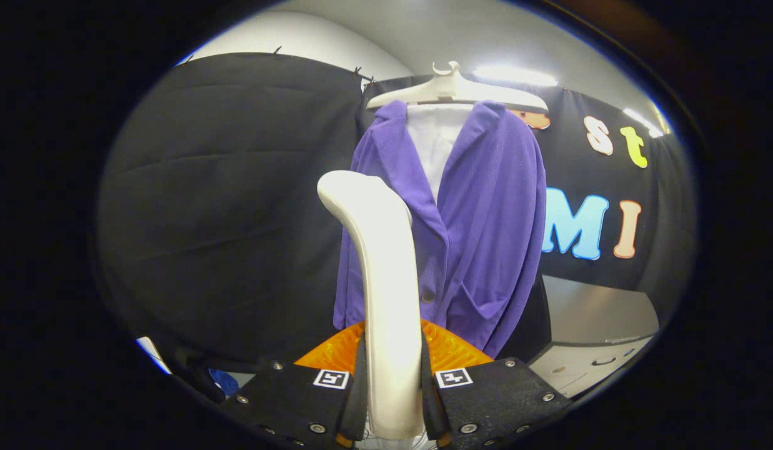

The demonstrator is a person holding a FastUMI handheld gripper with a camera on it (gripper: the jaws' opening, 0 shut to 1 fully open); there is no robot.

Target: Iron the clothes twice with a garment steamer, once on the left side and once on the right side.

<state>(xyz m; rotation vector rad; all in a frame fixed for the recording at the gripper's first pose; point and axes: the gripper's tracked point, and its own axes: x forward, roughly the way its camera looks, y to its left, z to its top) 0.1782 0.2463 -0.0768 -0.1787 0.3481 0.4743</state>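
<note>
A purple jacket (480, 237) hangs on a white hanger (456, 90) over a white inner garment (433, 147), straight ahead of the fingers. My gripper (392, 375) is shut on the white garment steamer (380, 269), whose handle stands upright between both fingers. The steamer's curved head rises in front of the jacket's left half, near the lapel. Whether the head touches the fabric cannot be told. The jacket's lower left part is hidden behind the steamer.
Black cloth walls stand behind and to the left of the jacket. A grey cabinet with drawers (602, 350) sits low to the right, beyond the jacket's hem. A blue item (224, 381) lies low on the left.
</note>
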